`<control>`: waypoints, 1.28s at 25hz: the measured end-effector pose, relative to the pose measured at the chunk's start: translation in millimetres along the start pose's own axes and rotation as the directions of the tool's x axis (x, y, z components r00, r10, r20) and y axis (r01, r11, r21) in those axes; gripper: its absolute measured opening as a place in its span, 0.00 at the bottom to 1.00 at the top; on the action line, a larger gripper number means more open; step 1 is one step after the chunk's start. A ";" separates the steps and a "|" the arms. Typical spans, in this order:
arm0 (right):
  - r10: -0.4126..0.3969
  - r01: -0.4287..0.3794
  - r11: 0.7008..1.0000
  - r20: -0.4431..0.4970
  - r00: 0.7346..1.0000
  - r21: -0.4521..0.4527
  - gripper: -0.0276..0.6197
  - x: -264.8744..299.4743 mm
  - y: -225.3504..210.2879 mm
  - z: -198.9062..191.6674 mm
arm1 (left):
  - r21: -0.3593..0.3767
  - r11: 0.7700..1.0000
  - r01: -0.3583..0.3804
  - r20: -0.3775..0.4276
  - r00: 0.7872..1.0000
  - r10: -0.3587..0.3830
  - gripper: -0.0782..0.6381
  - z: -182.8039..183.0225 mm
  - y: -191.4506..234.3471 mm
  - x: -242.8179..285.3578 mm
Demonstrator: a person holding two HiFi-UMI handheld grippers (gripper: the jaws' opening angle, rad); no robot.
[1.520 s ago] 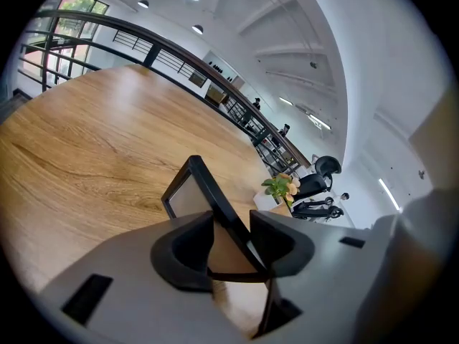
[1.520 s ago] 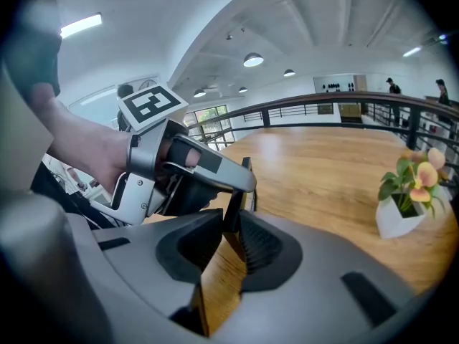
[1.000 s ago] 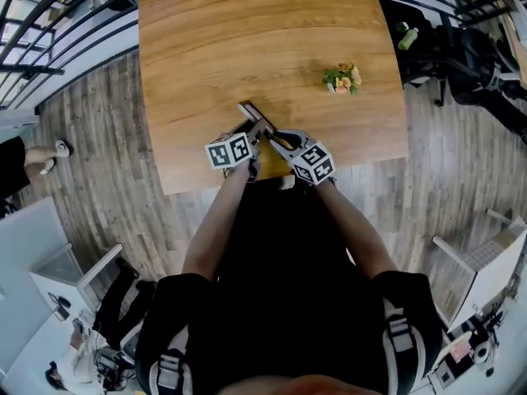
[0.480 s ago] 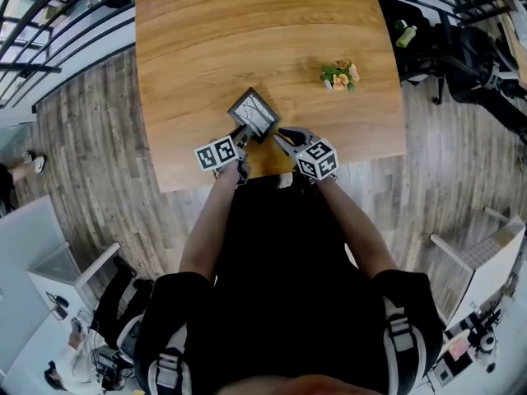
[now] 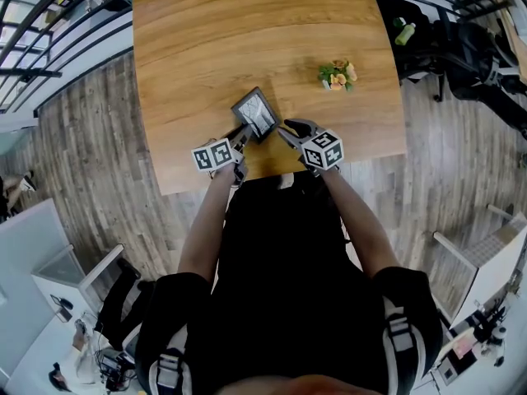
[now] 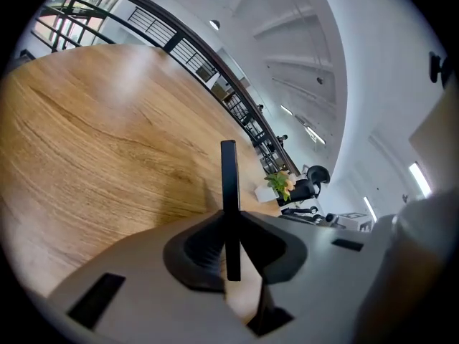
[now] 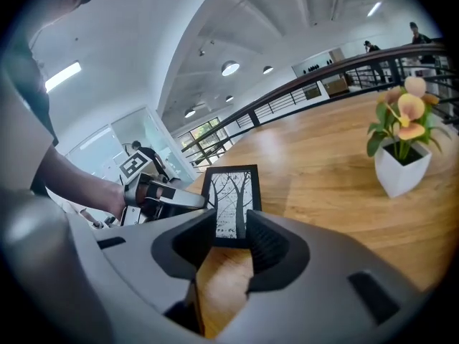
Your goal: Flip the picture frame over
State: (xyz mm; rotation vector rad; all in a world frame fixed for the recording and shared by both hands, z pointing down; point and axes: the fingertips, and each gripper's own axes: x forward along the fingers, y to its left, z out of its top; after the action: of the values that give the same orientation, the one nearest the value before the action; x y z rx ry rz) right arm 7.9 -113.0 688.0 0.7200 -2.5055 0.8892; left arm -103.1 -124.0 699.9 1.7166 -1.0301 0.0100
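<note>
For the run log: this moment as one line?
left gripper: jaws just closing, shut on picture frame edge | right gripper: jaws just opening, not gripping | frame: picture side showing

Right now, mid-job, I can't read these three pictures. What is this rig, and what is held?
No robot: a person holds a two-jaw claw in each hand. One picture looks down from their head; the others look along each claw. On the wooden table stands a small potted plant. The left claw has just closed on the edge of the picture frame, holding it tilted up. The right claw has just opened; nothing is between its jaws.
</note>
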 end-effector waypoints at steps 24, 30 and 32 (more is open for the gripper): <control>0.187 -0.183 0.960 0.002 0.982 0.209 0.31 6.3 -23.5 -18.0 | 0.128 0.941 0.315 -0.145 0.944 -0.296 0.22 -20.4 -57.9 3.3; 0.174 -0.173 0.956 0.018 0.985 0.236 0.27 5.9 -24.3 -14.3 | 0.131 0.945 0.300 -0.140 0.949 -0.282 0.22 -17.4 -51.2 4.2; 0.158 -0.158 0.958 0.017 0.987 0.239 0.26 6.3 -25.0 -14.8 | 0.129 0.948 0.291 -0.139 0.952 -0.273 0.22 -17.5 -48.8 5.0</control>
State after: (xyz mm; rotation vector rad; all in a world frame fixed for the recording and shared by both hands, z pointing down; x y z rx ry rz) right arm 20.0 -122.0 713.6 0.5952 -2.5064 1.2657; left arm -61.1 -111.3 671.8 1.9620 -0.7024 0.0054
